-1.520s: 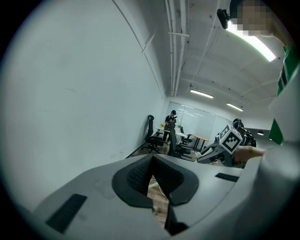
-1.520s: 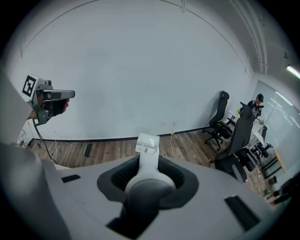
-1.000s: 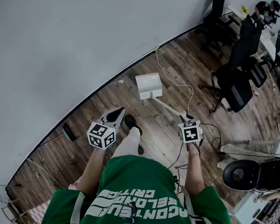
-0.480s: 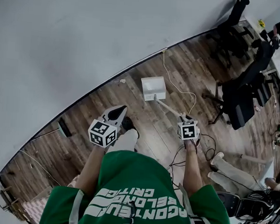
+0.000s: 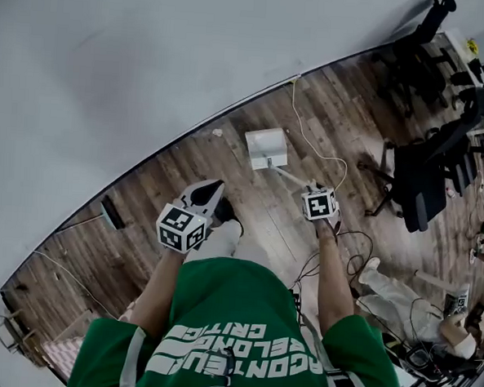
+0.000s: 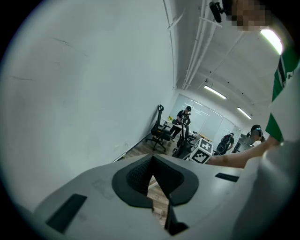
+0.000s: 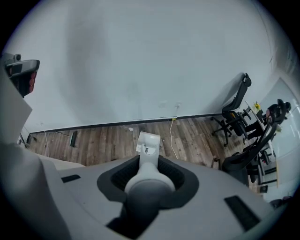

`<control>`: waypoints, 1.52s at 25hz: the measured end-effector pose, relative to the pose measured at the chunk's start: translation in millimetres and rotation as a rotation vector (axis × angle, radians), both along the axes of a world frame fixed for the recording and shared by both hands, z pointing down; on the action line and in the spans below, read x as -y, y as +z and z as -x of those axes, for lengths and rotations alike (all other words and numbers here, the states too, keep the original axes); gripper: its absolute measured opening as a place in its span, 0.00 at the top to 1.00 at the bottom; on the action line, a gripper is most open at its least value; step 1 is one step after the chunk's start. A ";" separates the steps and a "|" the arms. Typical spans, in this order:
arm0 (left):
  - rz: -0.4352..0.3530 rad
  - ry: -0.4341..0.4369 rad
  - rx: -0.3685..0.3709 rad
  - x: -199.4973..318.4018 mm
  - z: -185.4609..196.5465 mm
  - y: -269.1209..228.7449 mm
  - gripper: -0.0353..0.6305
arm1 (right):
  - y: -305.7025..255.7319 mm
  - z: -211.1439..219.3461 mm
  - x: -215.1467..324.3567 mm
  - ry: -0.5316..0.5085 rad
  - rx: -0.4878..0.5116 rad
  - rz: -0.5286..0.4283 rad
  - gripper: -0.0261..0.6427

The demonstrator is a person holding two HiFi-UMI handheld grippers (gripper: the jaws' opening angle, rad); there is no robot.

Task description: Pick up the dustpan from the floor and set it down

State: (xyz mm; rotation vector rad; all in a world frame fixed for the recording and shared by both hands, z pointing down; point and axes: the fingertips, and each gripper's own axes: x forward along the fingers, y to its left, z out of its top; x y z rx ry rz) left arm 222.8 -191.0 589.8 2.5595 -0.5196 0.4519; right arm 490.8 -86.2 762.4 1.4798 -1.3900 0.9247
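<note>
right gripper (image 5: 313, 188): its jaws stand about half apart and are clamped on the round grey handle (image 7: 149, 182) of the dustpan; it points steeply down toward the floor.
dustpan (image 5: 266, 147): the white pan sits at the far end of the handle, straight ahead of the right gripper's jaws and lower than them. It cannot be told whether it touches the wooden floor (image 5: 186, 173).
left gripper (image 5: 212, 188): its jaws meet at the tips with nothing between them; it is beside the right gripper and well apart from the dustpan.
cable (image 7: 173, 137): pale, it lies on the floor beyond the right gripper, just beside the pan, and runs to the wall (image 5: 110, 74).
office chairs (image 5: 419, 179): well apart from the right gripper, on its outer side.
green shirt (image 5: 234, 327): behind both grippers.
</note>
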 end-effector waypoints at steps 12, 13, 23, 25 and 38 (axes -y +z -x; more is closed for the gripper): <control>0.034 -0.032 0.037 20.8 14.7 20.7 0.96 | 61.2 5.4 50.4 -0.043 0.011 0.152 0.79; 0.036 -0.033 0.041 22.4 15.5 21.9 0.95 | 64.2 6.2 54.9 -0.047 0.011 0.159 0.79; 0.052 -0.050 0.054 39.3 20.7 28.9 0.95 | 91.9 5.1 101.5 -0.088 -0.007 0.238 0.79; 0.056 -0.061 0.056 43.4 23.3 32.4 0.95 | 93.7 4.2 113.4 -0.096 -0.009 0.247 0.79; 0.078 -0.068 0.054 55.2 21.6 38.1 0.96 | 98.5 6.2 146.3 -0.132 -0.039 0.292 0.78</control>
